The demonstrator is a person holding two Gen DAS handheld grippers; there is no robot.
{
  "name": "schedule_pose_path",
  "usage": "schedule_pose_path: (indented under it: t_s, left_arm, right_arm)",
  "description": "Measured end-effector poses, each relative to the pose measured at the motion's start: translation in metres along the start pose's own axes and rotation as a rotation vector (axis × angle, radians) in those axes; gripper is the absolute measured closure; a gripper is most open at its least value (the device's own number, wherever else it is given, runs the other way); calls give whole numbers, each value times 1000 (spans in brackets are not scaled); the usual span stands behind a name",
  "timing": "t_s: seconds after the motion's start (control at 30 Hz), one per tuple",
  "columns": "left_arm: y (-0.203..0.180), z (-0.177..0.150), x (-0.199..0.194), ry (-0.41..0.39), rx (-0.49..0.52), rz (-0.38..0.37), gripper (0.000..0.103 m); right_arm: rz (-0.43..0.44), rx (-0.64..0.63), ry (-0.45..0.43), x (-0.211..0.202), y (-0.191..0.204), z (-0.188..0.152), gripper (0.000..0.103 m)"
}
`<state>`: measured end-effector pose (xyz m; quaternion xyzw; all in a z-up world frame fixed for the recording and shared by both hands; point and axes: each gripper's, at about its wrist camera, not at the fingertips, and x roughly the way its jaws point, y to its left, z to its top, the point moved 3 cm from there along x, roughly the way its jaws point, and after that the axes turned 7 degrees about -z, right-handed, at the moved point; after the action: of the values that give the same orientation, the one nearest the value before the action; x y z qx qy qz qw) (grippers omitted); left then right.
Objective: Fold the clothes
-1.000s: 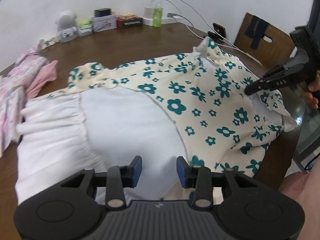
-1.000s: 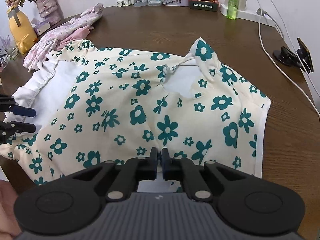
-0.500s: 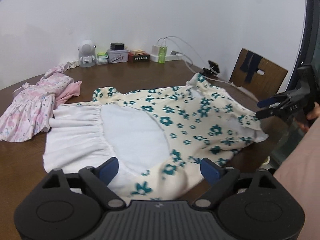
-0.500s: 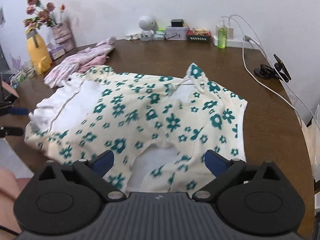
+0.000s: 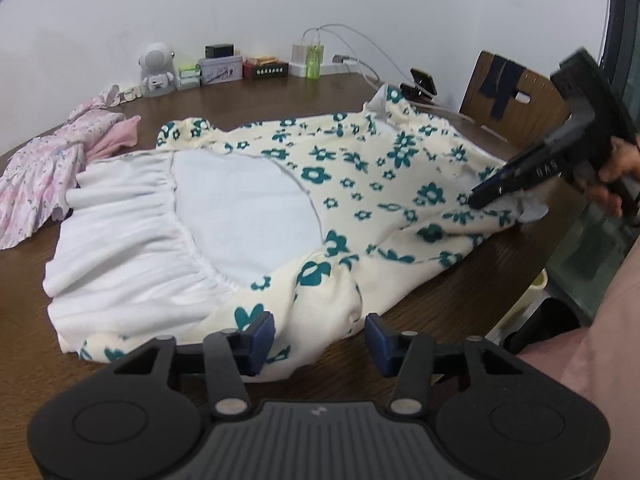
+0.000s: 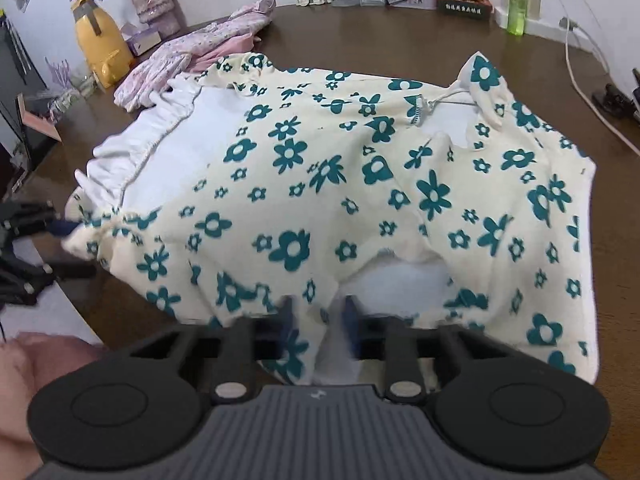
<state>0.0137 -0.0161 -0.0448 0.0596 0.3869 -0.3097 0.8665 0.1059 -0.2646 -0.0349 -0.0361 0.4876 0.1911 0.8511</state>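
A cream dress with teal flowers [image 5: 360, 184] and a white ruffled lining [image 5: 132, 236] lies spread on the brown table [image 5: 280, 104]; it also fills the right wrist view [image 6: 320, 200]. My left gripper [image 5: 320, 338] is open, its fingers on either side of the dress's near edge. My right gripper [image 6: 318, 320] is partly open and blurred, with a fold of the dress's near edge between its fingers. In the left wrist view the right gripper [image 5: 480, 196] sits at the dress's right edge.
A pink floral garment [image 5: 44, 172] lies at the table's left. A white toy robot [image 5: 156, 68], boxes, a green bottle [image 5: 314, 60], cables and a black clip [image 5: 420, 84] line the back. A wooden chair [image 5: 508, 104] stands at right. A yellow vase [image 6: 100, 48] is far left.
Both grippers opened wide and pulled back from the dress, then came back to its near edge. Their fingers are now closer together, around the fabric.
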Motion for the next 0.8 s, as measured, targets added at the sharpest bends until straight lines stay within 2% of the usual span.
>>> schedule_pose_path:
  t_s: [0.07, 0.2, 0.43, 0.47, 0.53, 0.57, 0.6, 0.63, 0.67, 0.7, 0.73, 0.8]
  left_arm:
    - [3, 0, 0, 1, -9, 0, 59]
    - [6, -1, -2, 6, -9, 5, 60]
    - [8, -3, -4, 2, -17, 10, 60]
    - [8, -2, -6, -2, -23, 10, 59]
    - [8, 0, -13, -28, -30, 2, 53]
    - [7, 1, -20, -56, -27, -3, 43]
    - [5, 2, -28, -86, -21, -6, 33]
    - [2, 2, -36, -113, -13, -5, 28]
    - [-1, 3, -42, -138, -1, 0, 19]
    - [-5, 2, -48, -157, 10, 7, 14]
    - [-8, 1, -51, -163, 15, 16, 14]
    - [-13, -2, -53, -155, 9, 31, 12]
  right_arm:
    - [-11, -30, 6, 3, 3, 2, 101]
    - [-74, 6, -16, 6, -13, 15, 101]
    - [-70, -13, -13, 9, -12, 18, 99]
    - [-51, 9, -41, 0, -14, 19, 92]
    - [-12, 54, -100, -18, -18, 19, 69]
    - [8, 77, -130, -27, -20, 19, 49]
    - [19, 82, -190, -44, -22, 17, 39]
    - [15, 78, -243, -60, -23, 13, 33]
    - [-10, 76, -275, -71, -23, 8, 18]
    - [-35, 74, -307, -82, -23, 2, 1]
    - [-61, 71, -339, -93, -23, -4, 0]
    - [-130, 53, -340, -100, -21, -20, 0]
